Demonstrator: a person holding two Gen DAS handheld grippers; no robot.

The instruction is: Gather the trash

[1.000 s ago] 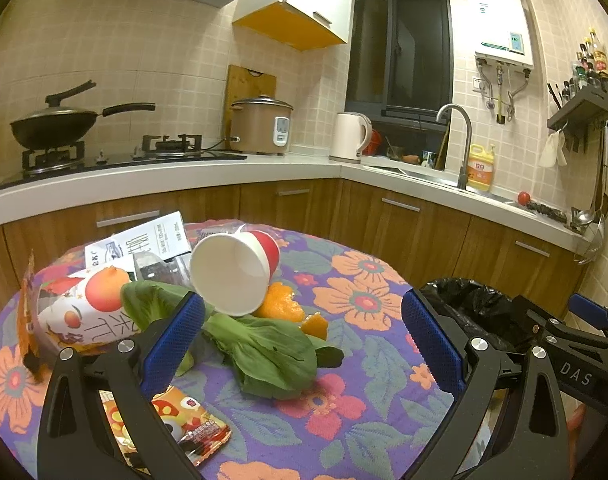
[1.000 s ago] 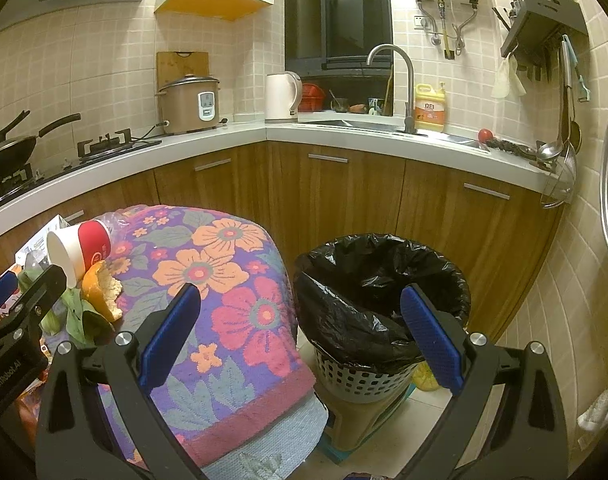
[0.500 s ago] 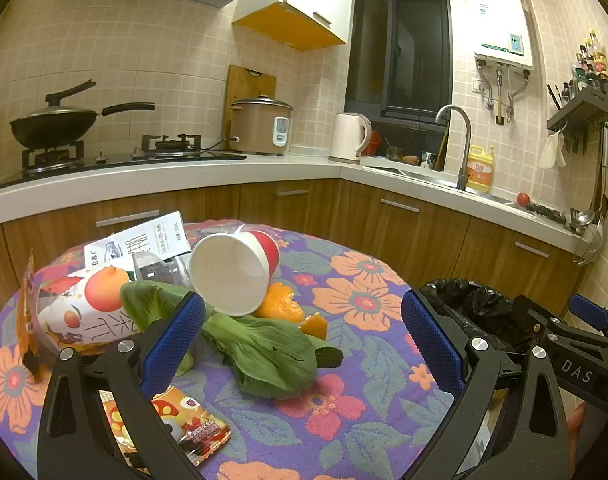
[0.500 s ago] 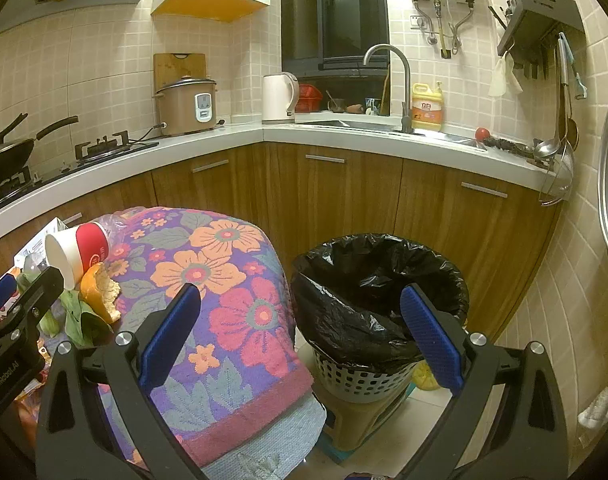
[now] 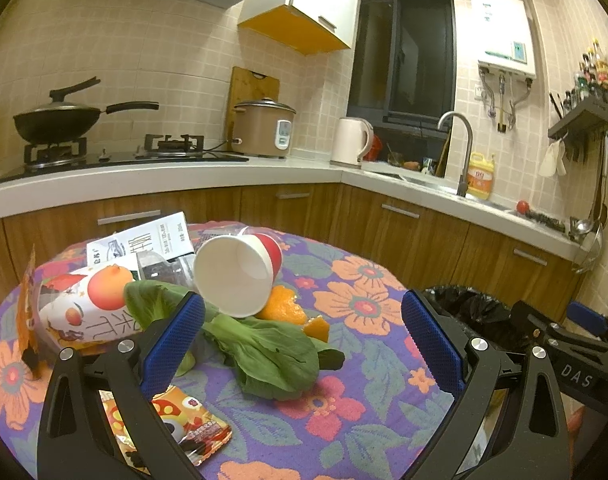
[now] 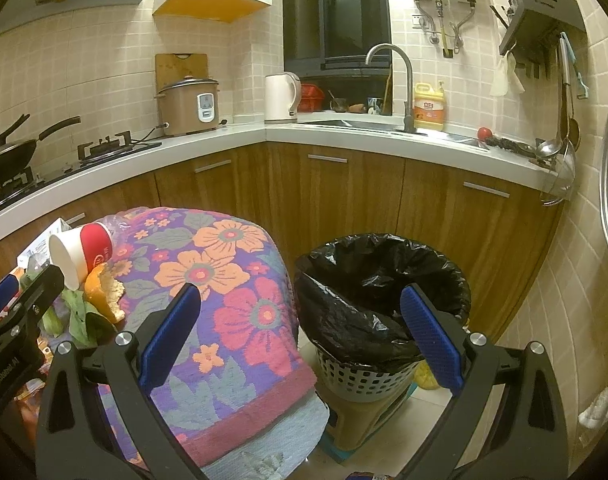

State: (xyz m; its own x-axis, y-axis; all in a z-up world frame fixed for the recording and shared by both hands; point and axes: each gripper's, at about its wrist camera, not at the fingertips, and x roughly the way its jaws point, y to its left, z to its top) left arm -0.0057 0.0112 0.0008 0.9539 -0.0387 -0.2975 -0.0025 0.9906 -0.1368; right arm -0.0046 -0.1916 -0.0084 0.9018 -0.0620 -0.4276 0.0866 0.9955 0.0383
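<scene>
Both my claws are spread wide and empty. My left gripper [image 5: 304, 340] hangs over the flowered tablecloth [image 5: 364, 412], its left pad just above the trash heap; my right gripper [image 6: 299, 340] points past the table edge toward the bin.

Nearest my left claw lies a snack wrapper [image 5: 183, 428], flat on the cloth under the left finger. Just beyond it sprawls a leafy green [image 5: 271, 348], its stem tucked under the paper cup [image 5: 239, 276], which lies tipped on its side, mouth toward me, propped on orange peel [image 5: 283, 308]. To the left sits a peach-printed carton [image 5: 87, 308], and behind it a white box [image 5: 143, 240].

Off to the right, lower than the table, stands the black-lined trash basket [image 6: 380, 280], open and perched on a small stool, well apart from the heap.

The risk I see: the cup rests loosely on the peel and greens, so pulling the leaf first would likely roll it off the table. The limp leaf may slip from my pads or drop short of the bin, and the flat wrapper could make me pinch the cloth and drag everything along.
</scene>
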